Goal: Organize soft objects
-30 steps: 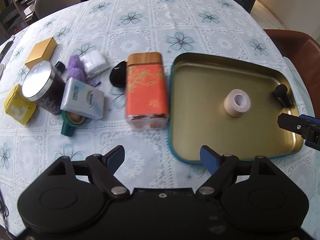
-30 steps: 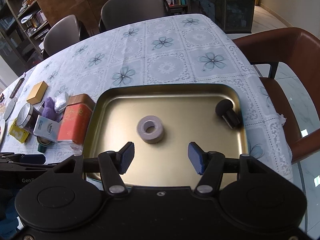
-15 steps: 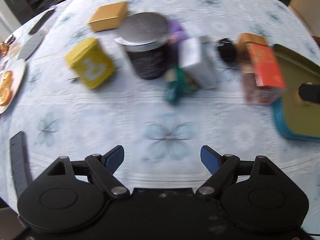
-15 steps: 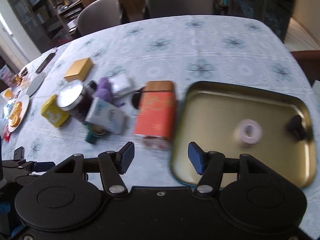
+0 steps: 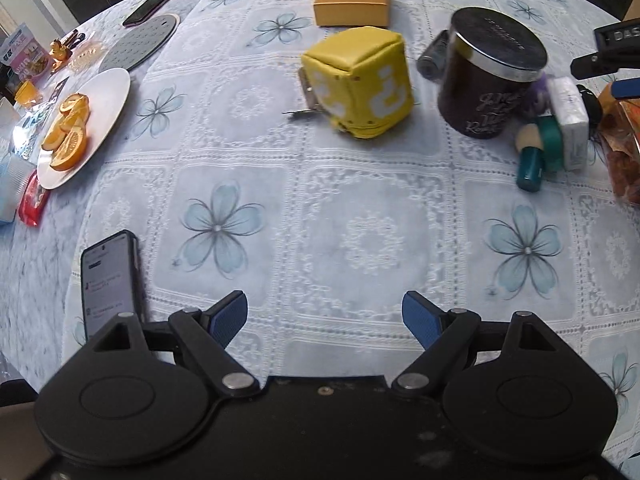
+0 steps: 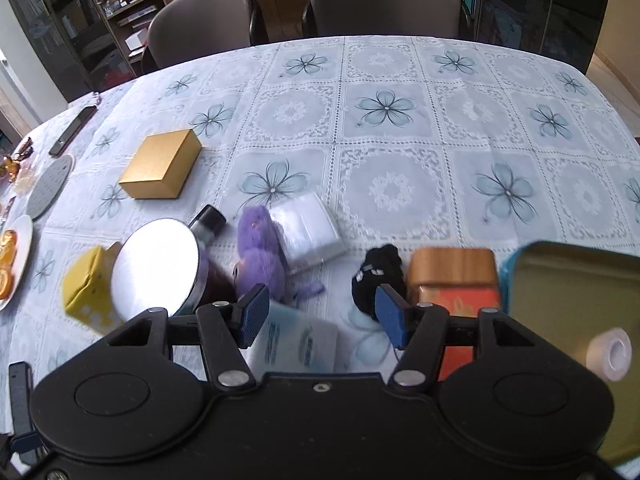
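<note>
A yellow plush cube (image 5: 362, 84) with white marks sits on the tablecloth ahead of my open, empty left gripper (image 5: 325, 318); it also shows in the right wrist view (image 6: 86, 290). A purple plush toy (image 6: 260, 252), a white tissue pack (image 6: 306, 232), a black soft item (image 6: 378, 276) and a light blue tissue pack (image 6: 298, 344) lie around my open, empty right gripper (image 6: 318, 316), which hovers above the blue pack. The gold tray (image 6: 568, 300) at the right holds a tape roll (image 6: 610, 354).
A dark jar with a silver lid (image 5: 492, 76), a gold box (image 5: 352, 2), a teal tube (image 5: 532, 160), an orange tin (image 6: 454, 280), a phone (image 5: 108, 280) near my left fingers, and a plate of orange slices (image 5: 80, 120) at the left.
Both grippers swung left, away from the tray. The left now faces the yellow cube and the plate; the right now hovers over the pile of soft items. Both stayed open.
</note>
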The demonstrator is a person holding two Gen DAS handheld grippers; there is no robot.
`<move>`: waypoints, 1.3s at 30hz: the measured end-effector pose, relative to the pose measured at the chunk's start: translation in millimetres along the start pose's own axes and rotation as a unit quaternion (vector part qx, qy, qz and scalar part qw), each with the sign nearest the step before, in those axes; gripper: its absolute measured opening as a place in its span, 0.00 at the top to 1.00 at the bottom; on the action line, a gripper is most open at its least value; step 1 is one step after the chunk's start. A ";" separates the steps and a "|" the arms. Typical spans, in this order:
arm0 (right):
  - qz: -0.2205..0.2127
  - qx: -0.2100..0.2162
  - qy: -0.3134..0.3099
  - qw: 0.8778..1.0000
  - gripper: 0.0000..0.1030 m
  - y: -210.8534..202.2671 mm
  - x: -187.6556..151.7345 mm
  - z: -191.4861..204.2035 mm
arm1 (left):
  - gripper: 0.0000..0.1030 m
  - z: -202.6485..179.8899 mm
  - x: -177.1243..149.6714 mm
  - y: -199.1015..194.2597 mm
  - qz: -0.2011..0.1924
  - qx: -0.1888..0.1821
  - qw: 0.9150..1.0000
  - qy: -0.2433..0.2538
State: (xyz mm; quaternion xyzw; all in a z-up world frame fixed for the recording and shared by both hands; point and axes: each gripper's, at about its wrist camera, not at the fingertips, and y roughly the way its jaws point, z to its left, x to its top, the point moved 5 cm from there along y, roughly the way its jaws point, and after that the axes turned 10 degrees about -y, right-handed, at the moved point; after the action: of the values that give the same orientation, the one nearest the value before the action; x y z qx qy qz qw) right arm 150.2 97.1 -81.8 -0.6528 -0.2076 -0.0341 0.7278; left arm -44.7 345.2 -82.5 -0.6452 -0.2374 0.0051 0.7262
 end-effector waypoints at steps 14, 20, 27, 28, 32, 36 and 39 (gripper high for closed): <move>0.097 0.037 -0.050 0.993 0.43 -2.4 -88.5 65.0 | 0.18 1.9 19.8 13.4 -0.003 -0.029 0.999 0.018; 0.027 0.004 -0.065 0.998 0.49 -28.1 -79.0 69.3 | 0.18 -5.6 19.7 12.9 -0.003 -0.036 0.999 0.032; 0.014 -0.037 -0.041 0.998 0.48 -6.6 -40.9 47.5 | 0.18 3.1 13.9 11.5 -0.002 -0.035 0.999 0.022; 0.010 -0.044 -0.034 0.998 0.47 -3.9 -39.9 44.7 | 0.18 5.5 13.5 10.4 -0.003 -0.034 0.999 0.018; 0.006 -0.076 -0.029 0.997 0.46 -2.9 -35.7 39.0 | 0.17 15.1 11.4 10.8 -0.002 -0.029 1.000 0.003; 0.017 -0.038 -0.036 0.998 0.44 0.5 -34.3 48.7 | 0.17 22.7 9.3 12.7 0.005 -0.026 1.000 -0.011; 0.071 0.032 -0.033 0.996 0.45 14.9 -45.0 72.7 | 0.17 27.0 9.8 12.9 0.005 -0.026 0.999 -0.021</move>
State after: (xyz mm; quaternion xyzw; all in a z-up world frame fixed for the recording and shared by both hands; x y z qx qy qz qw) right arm 95.3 159.4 -106.9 -0.6426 -0.1862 0.0460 0.7418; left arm -41.7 375.6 -89.8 -0.6646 -0.2492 0.0162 0.7042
